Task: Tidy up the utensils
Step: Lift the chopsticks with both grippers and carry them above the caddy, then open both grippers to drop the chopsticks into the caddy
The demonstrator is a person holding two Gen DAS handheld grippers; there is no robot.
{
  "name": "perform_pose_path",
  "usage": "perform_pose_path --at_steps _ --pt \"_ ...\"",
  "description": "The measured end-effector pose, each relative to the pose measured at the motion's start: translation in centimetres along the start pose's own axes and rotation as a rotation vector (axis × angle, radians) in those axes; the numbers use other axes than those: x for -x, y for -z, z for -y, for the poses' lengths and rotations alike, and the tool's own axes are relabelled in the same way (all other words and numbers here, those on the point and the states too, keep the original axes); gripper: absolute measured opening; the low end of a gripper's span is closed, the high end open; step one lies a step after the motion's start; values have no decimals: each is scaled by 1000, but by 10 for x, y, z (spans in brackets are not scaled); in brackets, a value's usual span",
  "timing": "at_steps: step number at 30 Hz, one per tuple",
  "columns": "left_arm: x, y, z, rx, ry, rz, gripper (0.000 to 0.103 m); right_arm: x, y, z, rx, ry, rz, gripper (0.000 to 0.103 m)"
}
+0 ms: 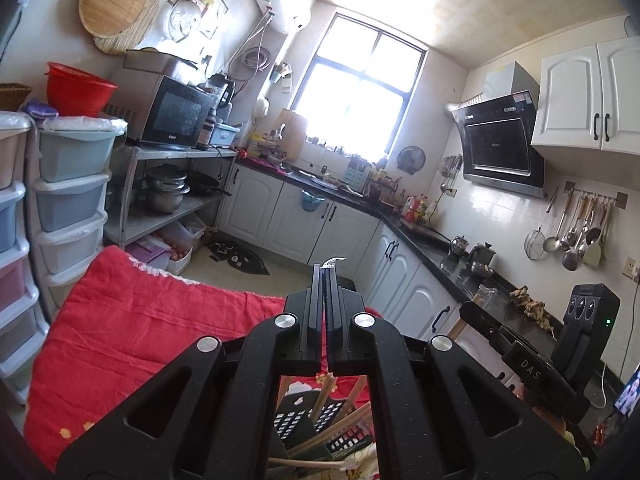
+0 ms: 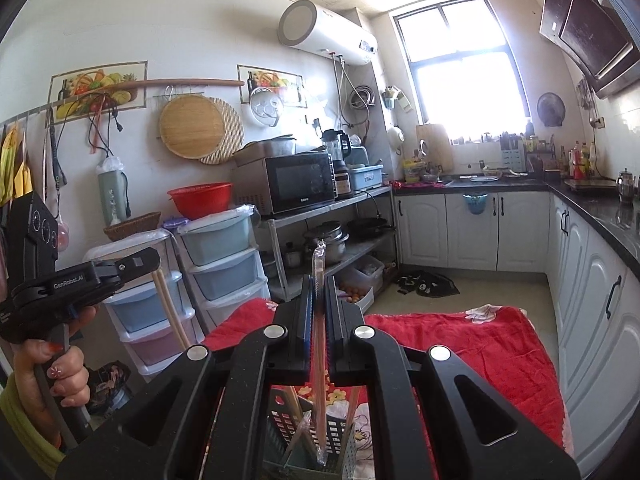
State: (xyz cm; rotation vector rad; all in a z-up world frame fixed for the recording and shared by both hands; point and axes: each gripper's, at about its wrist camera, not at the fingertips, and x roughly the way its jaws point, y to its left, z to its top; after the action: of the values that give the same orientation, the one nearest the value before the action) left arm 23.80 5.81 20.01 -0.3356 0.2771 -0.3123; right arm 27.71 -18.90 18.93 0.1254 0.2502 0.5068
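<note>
Kitchen, daylight blowing out the window (image 1: 356,92) at 12 o'clock in the left wrist view.

Left hand-held gripper (image 1: 326,270): jaws pressed together. A small scrap of clear wrapper (image 1: 334,261) sticks out at the tips; what it belongs to cannot be told from that view. In the right wrist view the same tool shows at 9 o'clock, with a pair of pale wooden chopsticks (image 2: 170,308) hanging below its jaws; whether the jaws grip them is not clear there. A hand (image 2: 60,364) with painted nails wraps its handle.

Right hand-held gripper (image 2: 318,280): jaws clamped on a plastic-wrapped pair of reddish chopsticks (image 2: 319,320). The wrapped pair runs upright between the pads, its top end poking above the fingertips, its lower end down inside the utensil basket (image 2: 340,432).

Utensil basket: grey-green, slotted walls, directly under both tools at 6 o'clock, standing on a red cloth (image 2: 460,344) with a flower print. Several more chopsticks lean inside it at angles. In the left wrist view the basket shows through the gap in the tool frame, sticks crossing it.

Surroundings: microwave (image 2: 298,182) on a metal rack at 11 o'clock, red basin (image 2: 200,198) on stacked plastic drawers (image 2: 224,264) at 10 o'clock, white cabinets under a dark surface (image 2: 600,208) at 2 to 3 o'clock.
</note>
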Motion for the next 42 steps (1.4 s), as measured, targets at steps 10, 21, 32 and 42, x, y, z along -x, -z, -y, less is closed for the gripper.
perform_pose_path --at_steps 10,21,32,42 --pt "-15 23 -11 1 -37 -57 0 -14 23 -2 8 14 -34 6" --pt "-26 47 -19 3 -63 -109 0 -28 45 -2 -6 20 -87 6" --pt "-31 66 -24 1 -68 -159 0 -41 68 -4 -19 42 -179 6" --pt "-28 73 -30 11 -87 -183 0 -40 76 -4 -25 44 -222 10"
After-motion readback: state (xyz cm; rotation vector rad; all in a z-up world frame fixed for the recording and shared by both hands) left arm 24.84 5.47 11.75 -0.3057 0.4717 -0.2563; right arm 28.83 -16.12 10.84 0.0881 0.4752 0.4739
